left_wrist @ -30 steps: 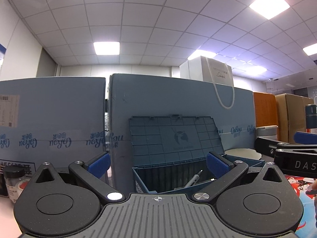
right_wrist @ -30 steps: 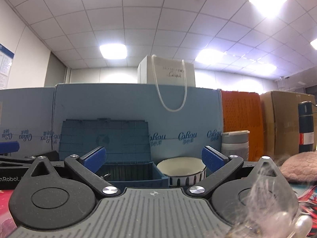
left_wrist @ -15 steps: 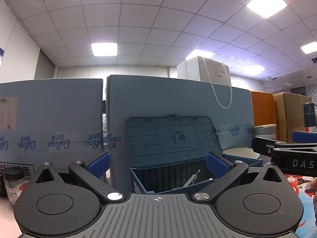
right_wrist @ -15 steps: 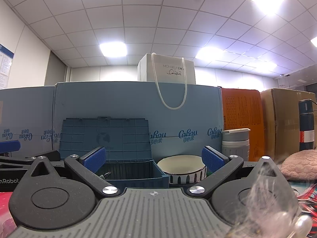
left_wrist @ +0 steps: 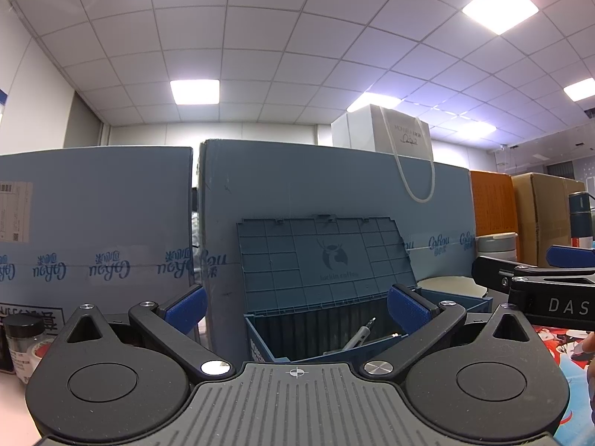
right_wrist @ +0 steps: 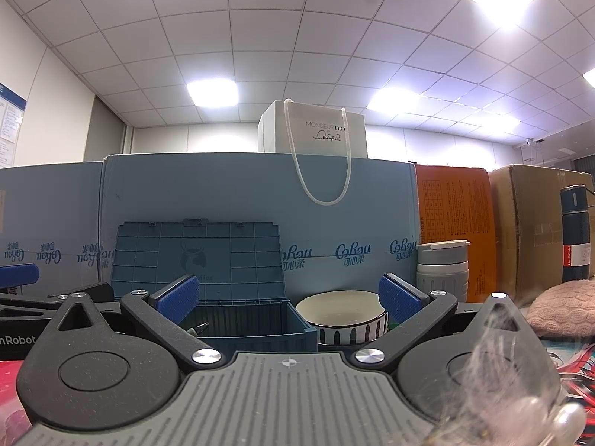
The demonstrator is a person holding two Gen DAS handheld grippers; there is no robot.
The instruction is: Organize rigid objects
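Taking the blue storage box as the landmark and moving from left to right: far to its left, at the edge of the left wrist view, a small dark-capped jar stands on the table in front of the blue cardboard cartons that run behind the box. The left hand-held gripper points straight at the box with its jaws spread wide and nothing between them. The box sits with its ribbed lid swung up and leaning back against the cartons; inside it a silver pen-like tool lies slanted, tip upward. In the right wrist view a small screwdriver-like tip shows inside the same box. Just to the right of the box, touching or nearly touching its wall, stands a cream bowl with dark stripes on its outside. The right hand-held gripper is also spread open and empty, framing the box's right end and the bowl. Above and behind the box, a white paper bag rests on top of the cartons, its cord handle hanging down. Further right of the box are a grey lidded cup, an orange box, a brown carton, a dark flask and a pink knitted cloth.
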